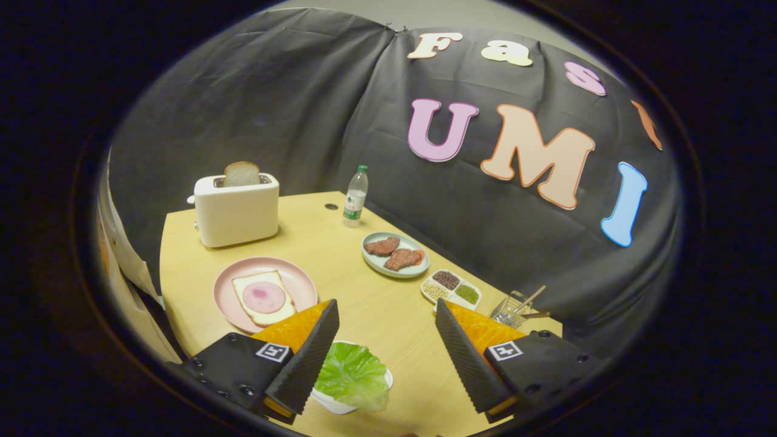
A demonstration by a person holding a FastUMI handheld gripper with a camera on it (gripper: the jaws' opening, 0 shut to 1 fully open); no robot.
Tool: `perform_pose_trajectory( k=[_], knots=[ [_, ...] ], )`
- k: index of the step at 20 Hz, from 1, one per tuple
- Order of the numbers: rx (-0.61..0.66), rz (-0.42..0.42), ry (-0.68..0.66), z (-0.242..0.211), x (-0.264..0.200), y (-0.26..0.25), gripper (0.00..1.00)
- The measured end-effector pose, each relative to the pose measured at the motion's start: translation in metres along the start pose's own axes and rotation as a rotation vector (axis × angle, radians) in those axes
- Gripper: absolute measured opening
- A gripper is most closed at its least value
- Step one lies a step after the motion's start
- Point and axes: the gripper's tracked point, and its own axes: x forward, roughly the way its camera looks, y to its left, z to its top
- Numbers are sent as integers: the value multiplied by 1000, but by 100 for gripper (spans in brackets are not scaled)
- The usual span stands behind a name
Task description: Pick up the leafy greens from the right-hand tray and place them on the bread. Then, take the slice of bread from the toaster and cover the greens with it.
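— Black cloth hangs behind a pale wooden table (376, 315); where does the tool (386, 337) stand over it?

— Above the near edge, fingers (309, 358) spread wide apart, gripping nothing. The leafy greens (352, 375) lie in a small white tray (331, 403) just beside the left finger, partly tucked under its tip.

— How will the leaf handle?

— I judge it light, soft and floppy, easily torn or dropped. A pinch on the frilled outer edge that overhangs the tray rim looks best, taken gently, with the white tray left alone.

— And farther out?

— Ahead of the left finger sits a pink plate (297, 285) carrying a bread slice (264, 297) topped with a round of ham (263, 297); that is where the leaf goes. Beyond it, toward the far left corner, a white toaster (237, 212) holds a second slice (241, 174) standing up from its slot. A water bottle (355, 197) stands at the far edge. Along the right edge lie a plate of meat pieces (395, 255), a divided dish of grains (451, 288) and a wire basket (513, 309).
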Motion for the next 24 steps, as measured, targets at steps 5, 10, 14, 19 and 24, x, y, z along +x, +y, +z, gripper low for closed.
perform_pose_trajectory(
  k=[5, 10, 14, 19, 24],
  knots=[
    [-72, 51, 116, -37, 19, 14, 99],
    [-81, 154, 241, -83, 29, 36, 99],
    [-84, 179, 332, -114, 39, 39, 99],
    [-46, 228, 427, -148, 47, 52, 99],
    [-23, 244, 516, -175, 55, 54, 99]
  ],
)
